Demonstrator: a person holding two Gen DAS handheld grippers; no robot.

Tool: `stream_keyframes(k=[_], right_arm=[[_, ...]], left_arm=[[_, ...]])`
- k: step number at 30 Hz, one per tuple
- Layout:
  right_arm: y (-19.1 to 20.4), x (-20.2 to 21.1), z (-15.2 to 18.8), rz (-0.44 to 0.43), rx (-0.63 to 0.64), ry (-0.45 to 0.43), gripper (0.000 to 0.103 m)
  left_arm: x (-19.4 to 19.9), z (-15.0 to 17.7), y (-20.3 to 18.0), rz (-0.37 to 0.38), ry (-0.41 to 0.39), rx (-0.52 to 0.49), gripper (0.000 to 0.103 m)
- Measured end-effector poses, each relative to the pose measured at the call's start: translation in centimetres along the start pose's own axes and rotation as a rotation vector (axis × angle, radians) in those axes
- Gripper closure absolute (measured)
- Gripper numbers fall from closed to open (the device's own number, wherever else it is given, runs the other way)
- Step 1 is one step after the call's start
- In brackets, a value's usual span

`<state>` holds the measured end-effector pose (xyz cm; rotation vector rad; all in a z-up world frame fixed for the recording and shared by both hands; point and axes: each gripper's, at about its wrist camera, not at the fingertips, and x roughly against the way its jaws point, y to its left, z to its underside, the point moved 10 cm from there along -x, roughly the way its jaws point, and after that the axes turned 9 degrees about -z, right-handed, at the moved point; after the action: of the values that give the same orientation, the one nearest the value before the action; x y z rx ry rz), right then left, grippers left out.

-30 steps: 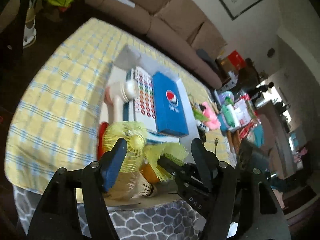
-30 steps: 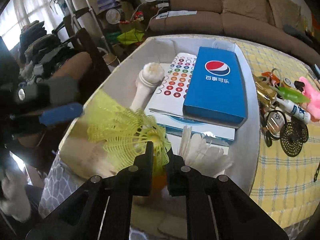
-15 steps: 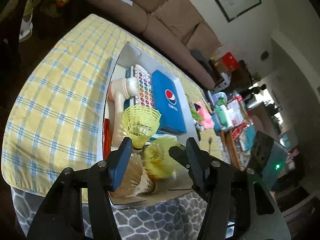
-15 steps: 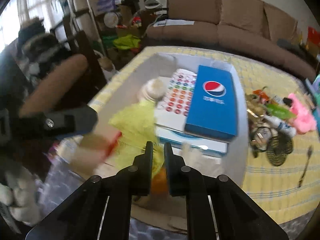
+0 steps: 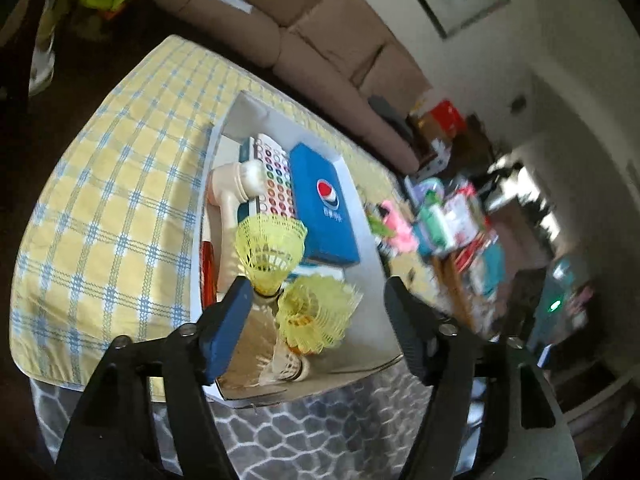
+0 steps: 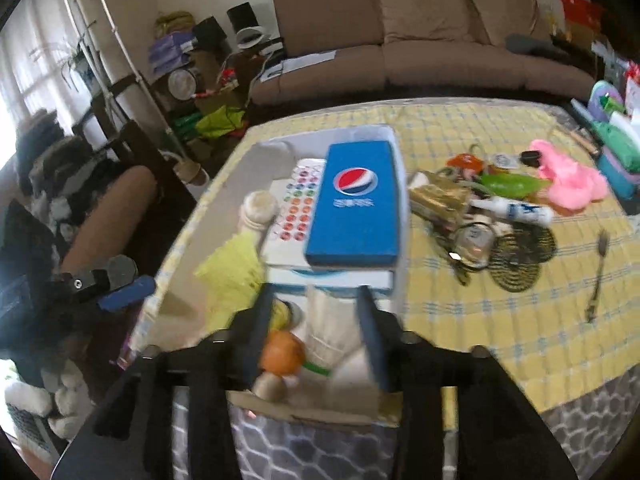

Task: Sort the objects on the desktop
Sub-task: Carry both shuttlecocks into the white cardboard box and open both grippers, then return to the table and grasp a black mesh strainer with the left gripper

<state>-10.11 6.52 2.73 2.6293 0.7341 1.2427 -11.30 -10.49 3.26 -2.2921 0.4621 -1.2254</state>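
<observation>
A white box [image 5: 374, 280] [image 6: 386, 133] on the yellow checked table holds a blue Pepsi box [image 5: 326, 208] [image 6: 356, 208], a colour-dot palette [image 5: 276, 176] and a cream handheld device [image 5: 226, 200]. At its near end stand two yellow net shuttlecocks [image 5: 270, 248] [image 5: 316, 312], beside a white feather shuttlecock [image 5: 280, 364] [image 6: 328, 328]. My left gripper [image 5: 318, 312] hangs open above that end, holding nothing. My right gripper [image 6: 314, 320] is open too, its fingers apart on either side of an orange-tipped shuttlecock [image 6: 282, 352].
Right of the box lie a pink toy [image 6: 572, 184], a green item [image 6: 512, 184], a white tube [image 6: 516, 212], a black round grille [image 6: 520, 256] and a fork [image 6: 596, 276]. A brown sofa [image 6: 400, 40] stands behind the table. Chairs and clutter crowd the left side.
My right gripper, shut on a yellow shuttlecock before, has opened and the shuttlecock now rests in the box. Both grippers have pulled back and up; the left has spread wider.
</observation>
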Motion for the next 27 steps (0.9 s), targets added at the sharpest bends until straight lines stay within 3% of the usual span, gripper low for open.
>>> stream_keyframes(k=[5, 10, 12, 16, 19, 27], right_arm=[[-0.2, 1.2, 0.7, 0.007, 0.027, -0.004, 0.043], [-1.0, 3.1, 1.6, 0.017, 0.041, -0.012, 0.037], [-2.1, 3.8, 2.3, 0.041, 0.057, -0.003, 0.036], [-4.8, 6.0, 3.2, 0.062, 0.054, -0.017, 0.032], [-7.6, 8.1, 3.6, 0.091, 0.026, -0.057, 0.027], [-16.8, 12.4, 4.3, 0.170, -0.132, -0.141, 0.026]], left_arm=[[-0.5, 1.3, -0.9, -0.125, -0.020, -0.131, 0.024], [0.3, 1.5, -1.9, -0.160, -0.085, -0.219, 0.021], [0.3, 1.8, -2.3, -0.172, -0.100, -0.256, 0.002], [-0.7, 3.2, -2.6, -0.195, -0.078, -0.274, 0.000], [-0.9, 3.9, -3.9, -0.159, -0.064, -0.275, 0.000], [-1.8, 5.0, -11.5, -0.115, -0.069, -0.368, 0.000]])
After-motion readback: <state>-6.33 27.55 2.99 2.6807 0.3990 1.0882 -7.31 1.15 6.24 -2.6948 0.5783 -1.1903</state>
